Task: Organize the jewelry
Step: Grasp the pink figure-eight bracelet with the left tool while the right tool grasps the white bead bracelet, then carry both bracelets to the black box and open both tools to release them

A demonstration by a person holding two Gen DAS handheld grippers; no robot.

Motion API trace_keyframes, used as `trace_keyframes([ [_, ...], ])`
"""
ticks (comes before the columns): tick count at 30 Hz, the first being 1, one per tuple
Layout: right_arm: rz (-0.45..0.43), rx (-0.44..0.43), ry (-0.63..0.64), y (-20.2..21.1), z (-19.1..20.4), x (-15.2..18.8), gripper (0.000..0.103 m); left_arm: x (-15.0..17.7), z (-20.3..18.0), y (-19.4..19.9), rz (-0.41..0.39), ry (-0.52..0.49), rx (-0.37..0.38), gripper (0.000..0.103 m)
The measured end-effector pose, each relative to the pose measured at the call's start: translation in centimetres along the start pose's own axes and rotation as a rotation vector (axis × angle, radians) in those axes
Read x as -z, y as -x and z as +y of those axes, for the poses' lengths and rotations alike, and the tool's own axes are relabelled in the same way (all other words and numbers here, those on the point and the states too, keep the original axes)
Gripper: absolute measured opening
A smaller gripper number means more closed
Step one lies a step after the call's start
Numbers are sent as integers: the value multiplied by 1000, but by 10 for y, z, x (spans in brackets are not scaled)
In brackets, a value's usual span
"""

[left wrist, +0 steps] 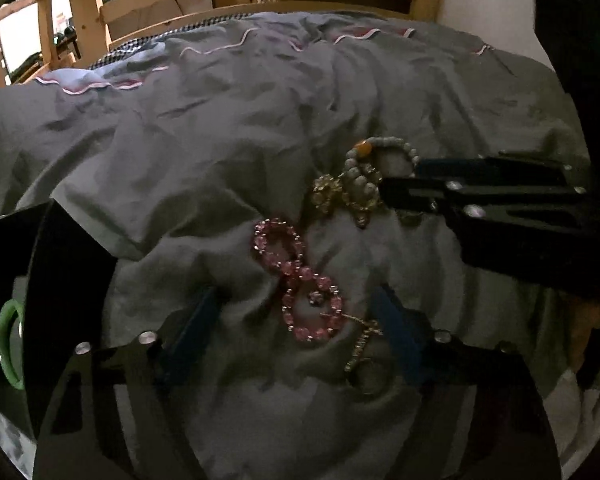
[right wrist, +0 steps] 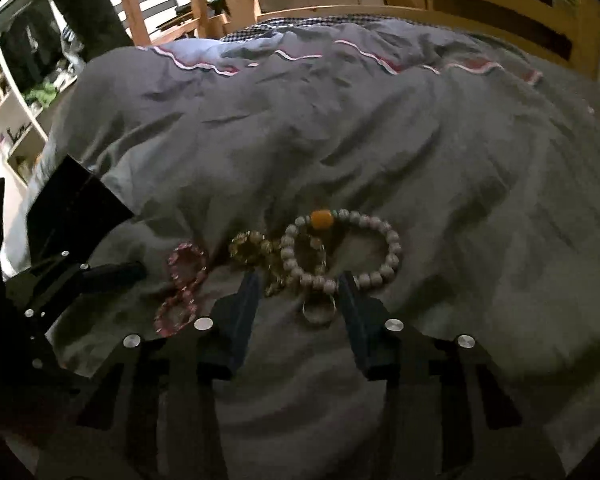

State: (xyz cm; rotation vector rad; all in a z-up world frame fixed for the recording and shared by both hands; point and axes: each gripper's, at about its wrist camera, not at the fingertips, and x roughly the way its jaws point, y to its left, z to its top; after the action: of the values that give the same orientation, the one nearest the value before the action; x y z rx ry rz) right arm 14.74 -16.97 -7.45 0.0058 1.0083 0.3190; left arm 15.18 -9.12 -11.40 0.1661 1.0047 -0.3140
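The pink bead bracelet (left wrist: 298, 280) lies twisted in a figure eight on the grey duvet (left wrist: 220, 128) of the bed, between the spread fingers of the left claw (left wrist: 296, 320) — untouched. Just beside it, the right claw (right wrist: 300, 300) stands spread around the grey bead bracelet (right wrist: 340, 248) and a ring (right wrist: 319, 310) — pads not pressing.

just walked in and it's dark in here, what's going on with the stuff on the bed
A person is sorting jewelry on a grey duvet with a gripper in each hand. The left gripper straddles a pink bead bracelet, not yet pinching it. The right gripper sits around the near edge of a grey bead bracelet, above a ring; its grip is unclear. A gold piece lies between.
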Motion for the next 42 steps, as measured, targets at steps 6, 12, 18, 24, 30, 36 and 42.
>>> trace_keyframes([
  [6,66,-12,-18,-16,-4,2,6,-2,11,-2,41,14,29,47],
  [12,-8,-30,-26,2,2,-9,0,-4,18,5,71,46,59,10],
  [18,-115,-76,-33,33,10,-23,0,-6,15,23,51,36,93,8],
  [24,-125,-96,-49,36,3,-25,1,-9,6,38,13,8,106,8],
  [30,-71,-73,-21,28,3,-20,2,-18,11,63,-25,17,95,8],
  [36,45,24,71,-12,10,-4,2,-24,21,88,-71,35,86,8],
  [42,80,29,54,-25,2,2,5,-26,29,90,-68,49,82,8],
])
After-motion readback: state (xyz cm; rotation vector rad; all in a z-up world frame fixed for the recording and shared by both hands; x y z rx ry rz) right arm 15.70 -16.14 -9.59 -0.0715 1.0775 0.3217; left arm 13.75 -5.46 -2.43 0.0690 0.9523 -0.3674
